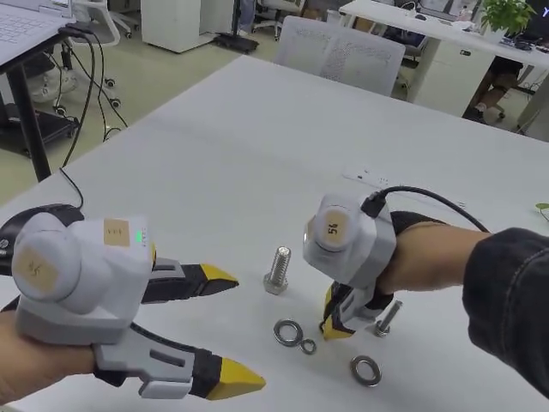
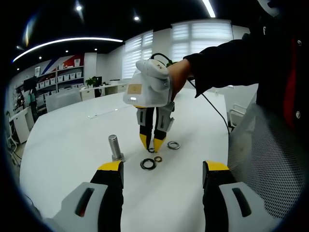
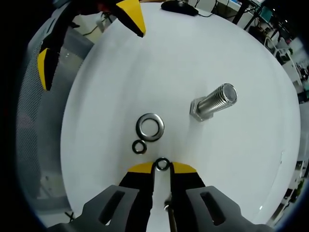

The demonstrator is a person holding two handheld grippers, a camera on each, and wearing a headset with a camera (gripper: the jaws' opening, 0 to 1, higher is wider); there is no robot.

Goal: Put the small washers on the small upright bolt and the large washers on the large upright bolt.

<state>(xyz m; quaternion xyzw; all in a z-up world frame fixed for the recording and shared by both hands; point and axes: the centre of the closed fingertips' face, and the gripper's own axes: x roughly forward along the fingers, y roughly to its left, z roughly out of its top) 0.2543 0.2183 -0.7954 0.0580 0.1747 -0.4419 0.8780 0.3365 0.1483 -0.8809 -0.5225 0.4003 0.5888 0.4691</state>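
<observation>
The large bolt (image 1: 277, 270) (image 2: 114, 147) (image 3: 215, 101) stands upright on the white table (image 1: 257, 163). The small bolt (image 1: 386, 318) stands just right of my right gripper (image 1: 334, 328) (image 3: 162, 166) (image 2: 151, 144). That gripper points down at the table, shut on a small washer (image 3: 162, 164) pinched between its yellow tips. A large washer (image 1: 288, 332) (image 3: 149, 126) (image 2: 148, 164) and a small washer (image 1: 308, 346) (image 3: 140, 146) (image 2: 158, 158) lie flat just left of it. Another large washer (image 1: 365, 370) (image 2: 173, 144) lies nearer the front. My left gripper (image 1: 227, 326) (image 2: 163, 166) hovers open at the left, holding nothing.
A black cable (image 1: 429, 199) runs from the right gripper over the table. A black mouse (image 1: 39, 215) lies at the table's left edge. A mesh chair (image 1: 343, 51) stands behind the far edge. The table's far half is bare.
</observation>
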